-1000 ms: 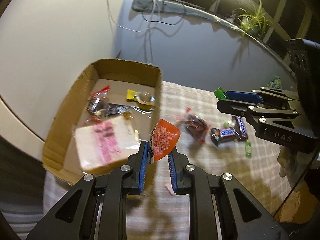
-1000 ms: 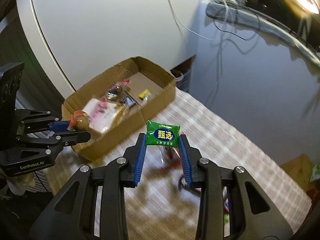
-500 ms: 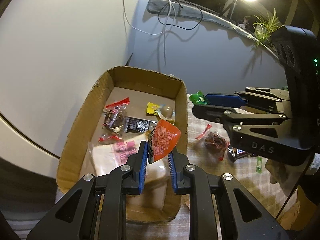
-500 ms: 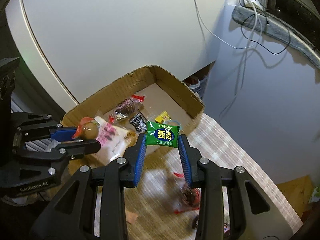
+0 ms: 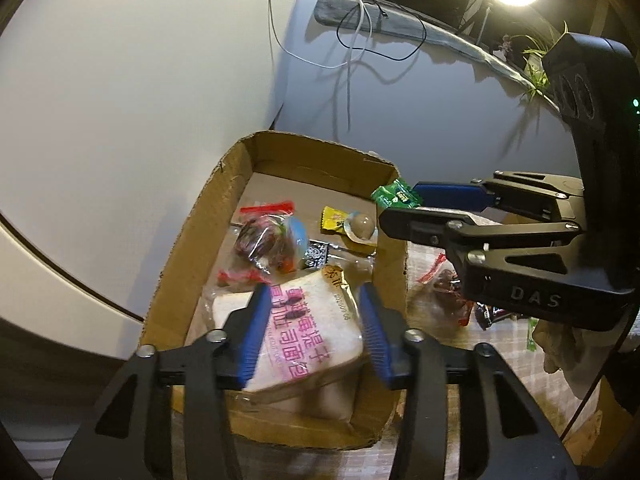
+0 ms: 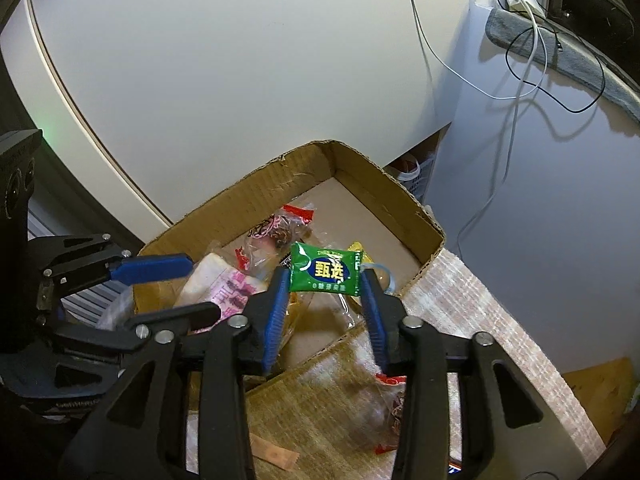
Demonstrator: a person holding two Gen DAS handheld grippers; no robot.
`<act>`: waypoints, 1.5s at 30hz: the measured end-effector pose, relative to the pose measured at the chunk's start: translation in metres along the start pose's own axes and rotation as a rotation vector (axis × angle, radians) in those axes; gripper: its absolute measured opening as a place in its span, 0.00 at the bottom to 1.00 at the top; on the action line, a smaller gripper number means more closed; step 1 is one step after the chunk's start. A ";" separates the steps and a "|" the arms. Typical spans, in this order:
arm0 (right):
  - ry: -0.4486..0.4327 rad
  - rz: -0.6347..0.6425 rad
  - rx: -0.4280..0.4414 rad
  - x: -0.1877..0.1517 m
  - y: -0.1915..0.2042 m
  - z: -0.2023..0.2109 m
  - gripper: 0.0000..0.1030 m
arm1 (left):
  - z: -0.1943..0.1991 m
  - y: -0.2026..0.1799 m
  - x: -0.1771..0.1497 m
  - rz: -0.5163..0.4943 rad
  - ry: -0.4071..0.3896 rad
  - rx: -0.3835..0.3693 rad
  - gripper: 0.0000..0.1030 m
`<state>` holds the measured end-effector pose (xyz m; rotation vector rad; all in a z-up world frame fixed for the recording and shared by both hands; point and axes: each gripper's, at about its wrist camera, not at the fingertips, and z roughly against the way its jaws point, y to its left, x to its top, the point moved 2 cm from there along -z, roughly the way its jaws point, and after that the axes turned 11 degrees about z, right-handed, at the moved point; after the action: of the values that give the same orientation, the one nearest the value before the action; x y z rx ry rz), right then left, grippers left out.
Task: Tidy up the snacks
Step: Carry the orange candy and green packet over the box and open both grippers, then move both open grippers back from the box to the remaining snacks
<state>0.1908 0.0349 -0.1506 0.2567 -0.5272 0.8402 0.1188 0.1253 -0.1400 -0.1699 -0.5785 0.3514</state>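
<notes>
Green foil snack packet [image 6: 325, 273] is sitting between the right gripper [image 6: 326, 312] pads over the brown cardboard box [image 6: 400, 196]. The jaws have just been opening and whether the pads are gripping it, I cannot tell. Left gripper [image 5: 314, 334], at 9 o'clock from it, is standing open and empty, jaws having just been opening, above the wrapped bread slice [image 5: 308, 340] in the box.

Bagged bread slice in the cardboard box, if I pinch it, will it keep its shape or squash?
The bagged bread slice looks thick and soft, so it would probably squash. Its loose glossy wrapper may slip in a grip. It is likely light for its size, easy to lift from the cardboard box.
</notes>
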 end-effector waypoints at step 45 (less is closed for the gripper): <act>0.216 -0.404 -0.167 -0.197 -0.128 0.080 0.76 | -0.041 -0.132 -0.046 -0.063 0.193 -0.207 0.58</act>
<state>0.1529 -0.2068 -0.1902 0.1106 -0.3249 0.4207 0.1420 -0.0162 -0.1638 -0.3800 -0.4271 0.2105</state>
